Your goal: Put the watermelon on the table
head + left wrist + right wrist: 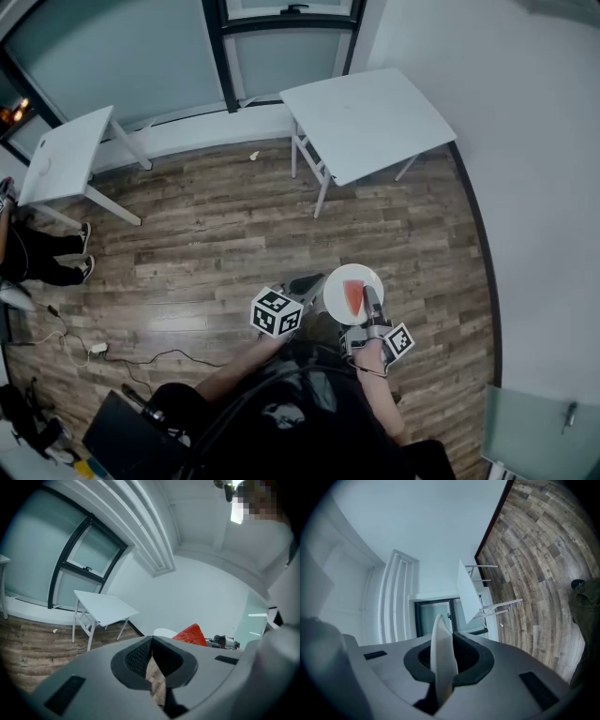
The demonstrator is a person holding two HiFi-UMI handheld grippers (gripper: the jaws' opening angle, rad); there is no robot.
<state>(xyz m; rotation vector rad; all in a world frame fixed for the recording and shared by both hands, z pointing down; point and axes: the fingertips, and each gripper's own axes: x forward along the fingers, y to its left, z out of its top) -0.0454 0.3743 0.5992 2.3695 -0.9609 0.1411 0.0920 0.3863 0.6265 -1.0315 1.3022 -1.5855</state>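
Standing on wood-plank floor [216, 244], well short of both tables.

Gripping near rim of round white plate [336, 279] with right gripper [371, 296]. Jaws narrow, pressed on either face of the rim. In right gripper view, plate seen edge-on, upright between the jaws.

Carrying one red wedge of watermelon [353, 298] on that plate, roughly centred, just beside the right jaws. Contact between wedge and jaws not clear from head view. Held above the floor in front of the torso, not yet on a table.

Holding left gripper [307, 282] just left of the plate, tips near its left rim. Cannot tell from head view whether touching. Jaws closed together on nothing, only a strip of floor showing through the slot below the pads. Past them, in left gripper view, to the right: tip of the watermelon and a sliver of plate.

Ahead and slightly right: white folding table [366, 117], close to pale wall and dark-framed frosted window [272, 56]. Further left, well apart from it: second white table [66, 155].

At left edge: another person's legs [42, 258], dark trousers, shoes. Towards bottom left: thin black cable [141, 358] trailing across the floor.
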